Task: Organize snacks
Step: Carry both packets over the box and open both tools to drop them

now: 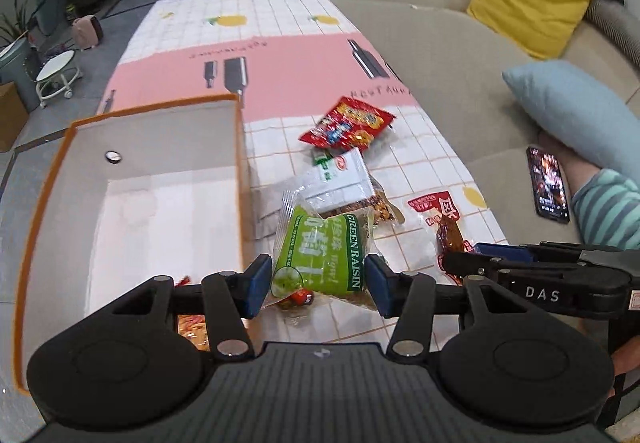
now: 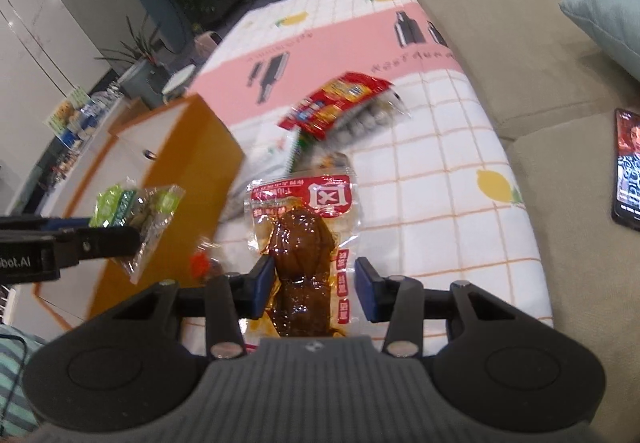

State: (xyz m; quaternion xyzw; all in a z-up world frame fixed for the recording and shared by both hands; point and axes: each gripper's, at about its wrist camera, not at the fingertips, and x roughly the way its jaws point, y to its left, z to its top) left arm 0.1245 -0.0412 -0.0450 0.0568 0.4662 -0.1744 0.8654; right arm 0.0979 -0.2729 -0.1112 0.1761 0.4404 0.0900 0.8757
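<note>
My left gripper is shut on a green raisin packet, lifted beside the near right corner of the white box with orange rim. The right wrist view shows that packet hanging from the left gripper in front of the box's orange side. My right gripper is shut on a clear packet of brown braised meat with a red label, raised off the tablecloth. An orange packet lies inside the box.
On the checked pink and white tablecloth lie a red snack packet, a white and green packet and a small red sweet. A phone, cushions and a striped sleeve are on the sofa to the right.
</note>
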